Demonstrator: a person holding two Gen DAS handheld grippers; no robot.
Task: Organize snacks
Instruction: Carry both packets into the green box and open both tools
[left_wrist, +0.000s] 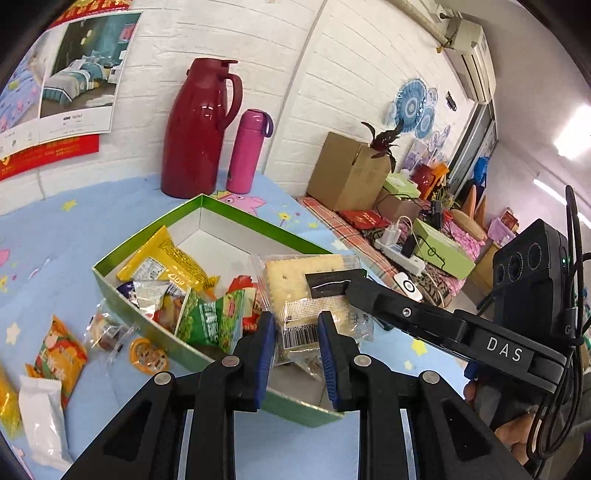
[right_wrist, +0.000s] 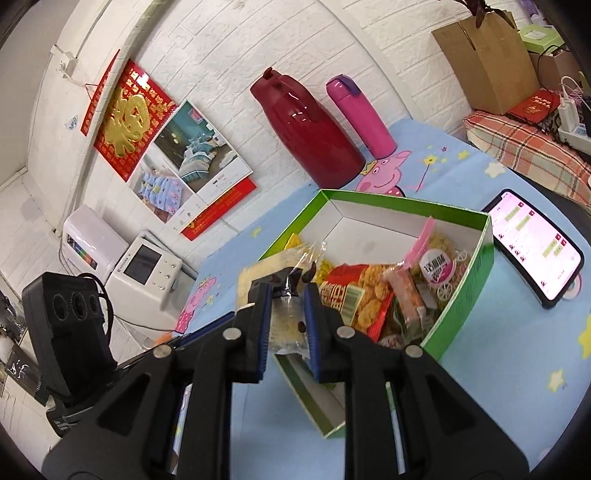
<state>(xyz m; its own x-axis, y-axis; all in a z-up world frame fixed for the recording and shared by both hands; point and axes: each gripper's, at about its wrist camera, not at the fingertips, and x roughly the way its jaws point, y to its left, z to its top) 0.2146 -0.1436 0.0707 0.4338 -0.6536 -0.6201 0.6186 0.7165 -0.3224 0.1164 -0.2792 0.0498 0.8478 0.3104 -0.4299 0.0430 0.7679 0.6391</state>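
Blue cartoon tablecloth (left_wrist: 240, 443), green box (left_wrist: 122, 291) half full. Both grippers pinch one cracker packet (left_wrist: 295, 291) over the box: left gripper (left_wrist: 295, 347), right gripper (right_wrist: 286, 314). Loose snacks (left_wrist: 59, 354) left of left fingers remain.

I read "DAS" in white letters on the black arm of the right gripper (left_wrist: 504, 349), seen from my left wrist camera. The clear cracker packet (left_wrist: 306, 295) carries a barcode label with digits too small to make out. Chinese print on the snack wrappers, wall calendar (right_wrist: 136, 118) and phone (right_wrist: 535, 247) stays illegible to me.
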